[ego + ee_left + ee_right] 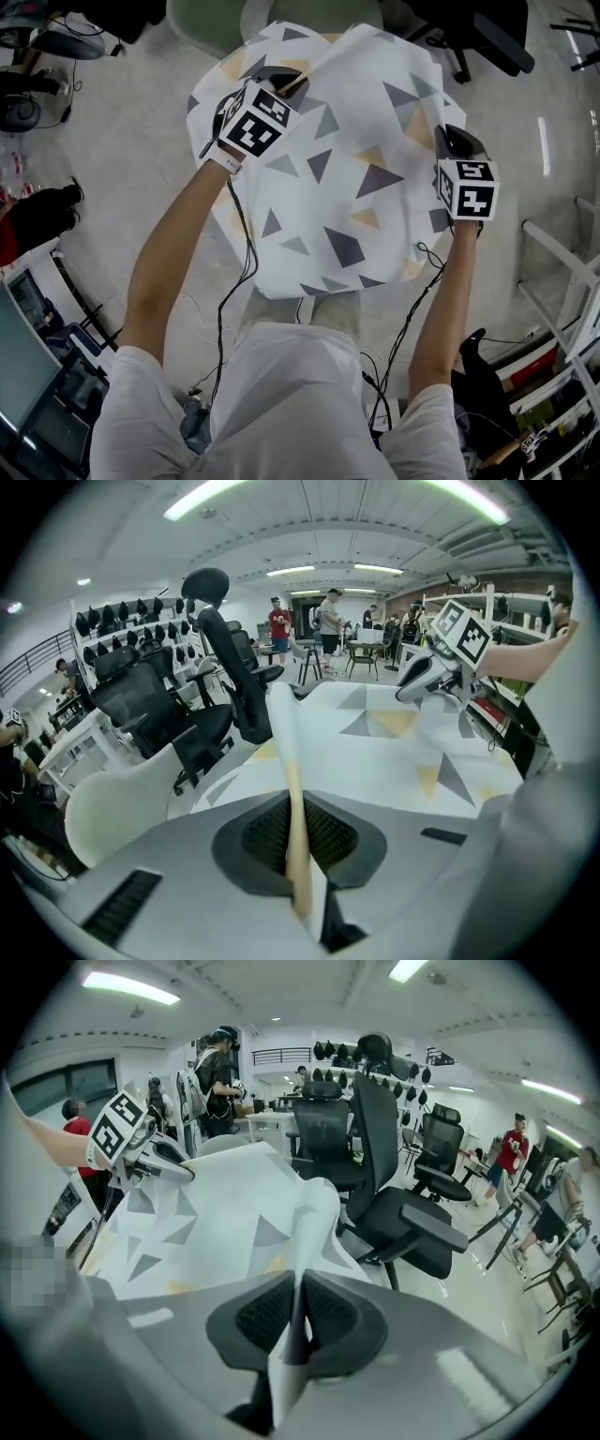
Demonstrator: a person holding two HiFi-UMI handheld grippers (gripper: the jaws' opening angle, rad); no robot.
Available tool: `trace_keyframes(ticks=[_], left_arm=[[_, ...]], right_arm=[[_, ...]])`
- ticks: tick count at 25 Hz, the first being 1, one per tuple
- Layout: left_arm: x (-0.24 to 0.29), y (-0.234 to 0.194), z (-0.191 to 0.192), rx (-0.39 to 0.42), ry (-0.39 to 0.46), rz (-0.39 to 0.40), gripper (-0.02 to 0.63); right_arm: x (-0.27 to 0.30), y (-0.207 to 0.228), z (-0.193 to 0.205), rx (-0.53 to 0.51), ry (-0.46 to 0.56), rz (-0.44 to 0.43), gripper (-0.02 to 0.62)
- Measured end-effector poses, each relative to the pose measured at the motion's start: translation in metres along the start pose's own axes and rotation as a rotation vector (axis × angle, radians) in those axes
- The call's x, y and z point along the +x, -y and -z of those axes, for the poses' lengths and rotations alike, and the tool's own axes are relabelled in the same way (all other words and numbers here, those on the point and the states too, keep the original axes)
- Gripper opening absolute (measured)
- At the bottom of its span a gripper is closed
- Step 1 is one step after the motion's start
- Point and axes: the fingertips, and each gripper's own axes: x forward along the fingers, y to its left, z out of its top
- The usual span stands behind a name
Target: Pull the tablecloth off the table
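Note:
A white tablecloth [328,187] printed with grey and yellow triangles covers a small table below me. My left gripper [279,84] is at the cloth's far left edge, shut on a pinched fold of it. In the left gripper view the fold [292,789] stands upright between the dark pads of the left gripper [295,834]. My right gripper [455,141] is at the cloth's right edge, shut on a fold there. The right gripper view shows that fold [298,1269] clamped in the right gripper [295,1321]. The table itself is hidden under the cloth.
Black office chairs [394,1194] stand beyond the table, one [478,37] at the top right. A white chair [122,799] is close by on the left. White frames [562,272] stand to my right. Cables hang from both grippers. People stand in the background.

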Motion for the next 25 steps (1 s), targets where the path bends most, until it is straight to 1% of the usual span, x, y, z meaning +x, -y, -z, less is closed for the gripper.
trace_keyframes(ticks=[4, 9, 12, 16, 19, 22, 25], left_arm=[[-0.035, 0.012, -0.003, -0.064, 0.027, -0.005, 0.017], [-0.105, 0.046, -0.015, -0.135, 0.087, -0.013, 0.015], [-0.152, 0.076, -0.017, -0.153, 0.136, -0.049, 0.015], [-0.211, 0.11, -0.017, -0.178, 0.2, -0.088, 0.014], [-0.249, 0.126, -0.017, -0.202, 0.241, -0.12, 0.014], [-0.29, 0.138, -0.014, -0.215, 0.278, -0.176, 0.014], [-0.331, 0.15, -0.011, -0.26, 0.303, -0.209, 0.014]], right_arm=[[-0.022, -0.016, -0.012, 0.015, 0.05, -0.022, 0.034], [-0.088, -0.043, -0.02, 0.074, 0.141, -0.041, 0.031], [-0.134, -0.064, -0.021, 0.073, 0.214, -0.038, 0.031], [-0.189, -0.091, -0.021, 0.1, 0.303, -0.038, 0.031], [-0.224, -0.106, -0.027, 0.109, 0.353, -0.043, 0.031], [-0.258, -0.123, -0.034, 0.1, 0.408, -0.042, 0.031], [-0.296, -0.142, -0.041, 0.093, 0.441, -0.045, 0.032]])
